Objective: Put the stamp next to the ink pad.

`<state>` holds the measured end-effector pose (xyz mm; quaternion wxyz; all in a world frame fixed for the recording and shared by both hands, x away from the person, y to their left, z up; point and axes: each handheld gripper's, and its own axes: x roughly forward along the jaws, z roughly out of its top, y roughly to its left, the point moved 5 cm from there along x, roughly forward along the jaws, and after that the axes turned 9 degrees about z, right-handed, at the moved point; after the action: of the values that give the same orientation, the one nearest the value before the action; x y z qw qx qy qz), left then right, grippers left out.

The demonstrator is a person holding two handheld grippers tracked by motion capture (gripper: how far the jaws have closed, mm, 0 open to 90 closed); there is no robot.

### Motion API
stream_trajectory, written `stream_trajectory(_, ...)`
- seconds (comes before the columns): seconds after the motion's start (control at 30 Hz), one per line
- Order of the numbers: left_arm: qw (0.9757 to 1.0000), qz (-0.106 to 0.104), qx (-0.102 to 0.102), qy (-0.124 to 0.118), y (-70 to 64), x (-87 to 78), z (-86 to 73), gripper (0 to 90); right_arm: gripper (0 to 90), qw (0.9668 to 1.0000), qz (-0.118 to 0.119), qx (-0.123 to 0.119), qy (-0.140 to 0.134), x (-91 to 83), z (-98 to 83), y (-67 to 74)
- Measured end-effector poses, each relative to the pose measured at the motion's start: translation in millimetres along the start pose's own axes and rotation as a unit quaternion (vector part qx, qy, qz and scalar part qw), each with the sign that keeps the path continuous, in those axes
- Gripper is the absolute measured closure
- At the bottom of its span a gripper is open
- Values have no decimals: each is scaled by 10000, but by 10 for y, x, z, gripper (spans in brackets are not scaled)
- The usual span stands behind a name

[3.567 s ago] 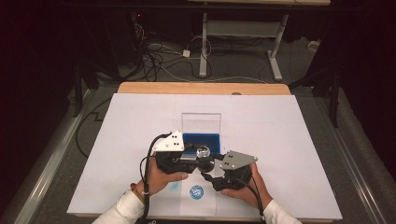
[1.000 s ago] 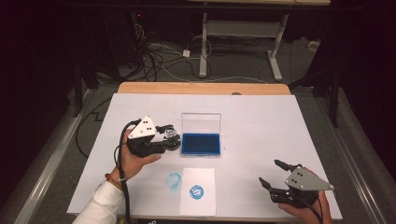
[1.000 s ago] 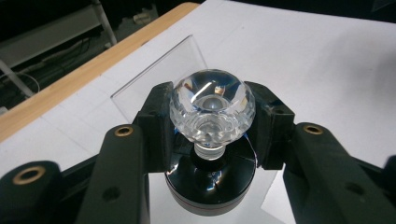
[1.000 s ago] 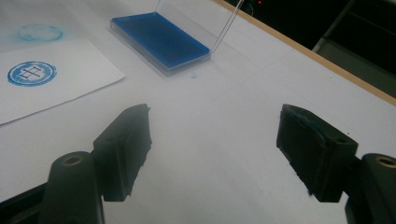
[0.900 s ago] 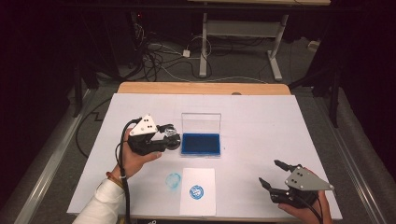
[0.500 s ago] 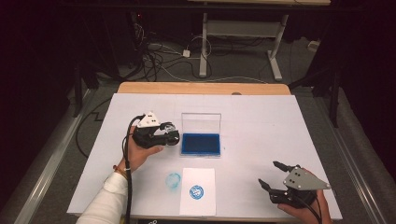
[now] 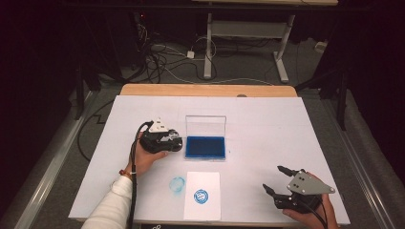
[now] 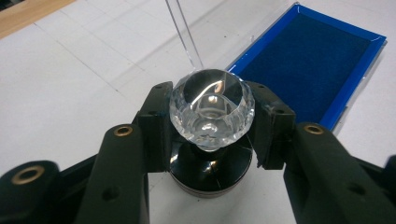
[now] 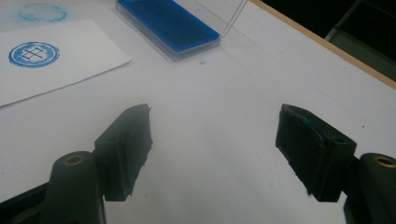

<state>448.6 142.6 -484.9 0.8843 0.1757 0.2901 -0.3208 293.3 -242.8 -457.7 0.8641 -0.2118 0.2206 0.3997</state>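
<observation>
Two grippers work at a white table (image 7: 296,129). No words can be read; the paper card (image 7: 202,195) carries a round blue stamp print (image 7: 201,196) with a cross-like sign inside, and a fainter blue ring smudge (image 7: 177,184) lies just beside it at 9 o'clock. The left gripper (image 8: 211,123) has its jaws squeezed onto a clear glass-knob stamp (image 8: 211,112), just beside the blue ink pad (image 7: 206,147) at its 9 o'clock. The left gripper view shows the stamp's shiny cut top and dark round base; the high view hides the stamp under the hand. The right gripper (image 9: 215,154) at 5 o'clock has jaws wide apart, holding nothing.
</observation>
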Motion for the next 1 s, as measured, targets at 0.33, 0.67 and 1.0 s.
stream_trajectory(0.33,9999,-39,-133,-11,12,21,-32,529,269,10000,5,-4,-4,-5,1,-1)
stream_trajectory(0.67,9996,141,-134,-190,13,-62,31,483,269,10000,-23,6,-20,-9,4,-6)
stream_trajectory(1.0,9979,258,-99,-580,6,-192,116,343,270,10000,-42,12,-18,-7,6,-7)
